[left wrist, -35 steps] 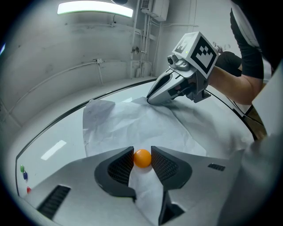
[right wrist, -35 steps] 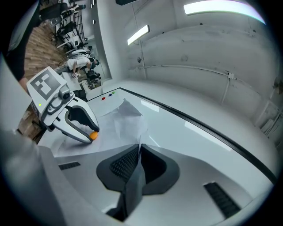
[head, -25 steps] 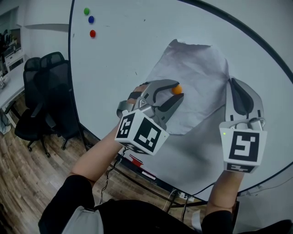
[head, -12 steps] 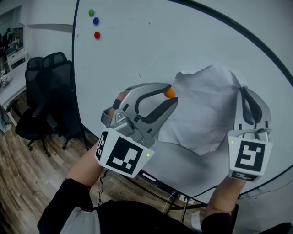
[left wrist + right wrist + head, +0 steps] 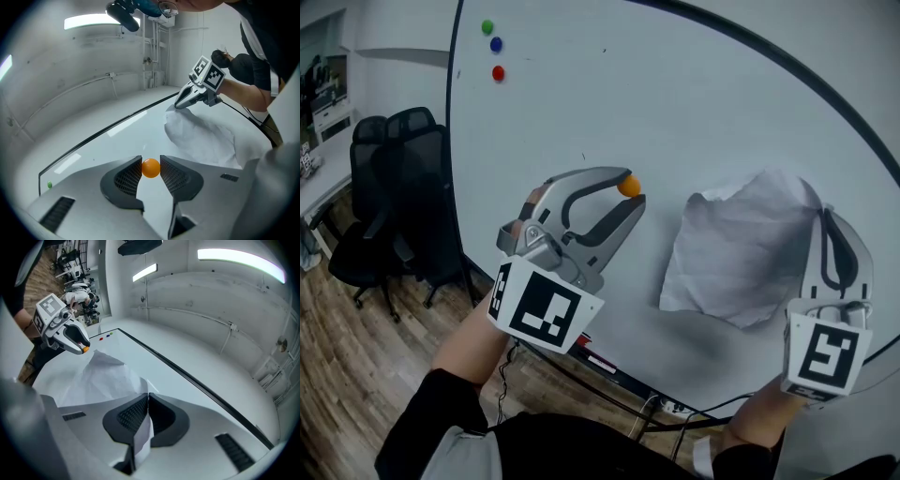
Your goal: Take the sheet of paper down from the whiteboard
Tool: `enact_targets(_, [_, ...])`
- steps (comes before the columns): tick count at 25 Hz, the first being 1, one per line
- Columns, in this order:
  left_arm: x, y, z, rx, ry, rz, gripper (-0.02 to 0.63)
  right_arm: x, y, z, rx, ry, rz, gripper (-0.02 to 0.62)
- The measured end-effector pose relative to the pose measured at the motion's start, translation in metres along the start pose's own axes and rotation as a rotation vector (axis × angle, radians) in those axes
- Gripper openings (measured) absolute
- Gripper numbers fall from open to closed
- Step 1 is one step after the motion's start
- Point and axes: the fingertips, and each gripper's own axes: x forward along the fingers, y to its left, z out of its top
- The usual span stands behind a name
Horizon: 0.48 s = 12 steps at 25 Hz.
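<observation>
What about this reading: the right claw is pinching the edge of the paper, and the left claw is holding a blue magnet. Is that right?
One thing is off: the magnet in the left claw is orange, not blue, as the left gripper view shows. The rest holds: the right claw is pinching the edge of the paper.

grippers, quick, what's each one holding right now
Left gripper: closed on a small orange ball.
Right gripper: closed on the edge of the sheet of paper.
</observation>
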Motion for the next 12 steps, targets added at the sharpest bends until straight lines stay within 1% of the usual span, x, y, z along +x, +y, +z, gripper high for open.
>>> enact_targets(5, [0.007,-0.003,-0.004,0.003,0.012,-0.008,0.133,-0.013,-0.009,-0.007,0.000,0.003,-0.022,0.023])
enact_targets(9, [0.005,-0.010,-0.017,0.017,0.009,-0.015,0.133,-0.017,0.006,-0.017,0.008,0.006,-0.025,0.023])
enact_targets(12, [0.016,-0.011,-0.019,0.041,0.011,-0.015,0.133,-0.015,0.007,-0.020,0.018,-0.004,-0.025,0.023])
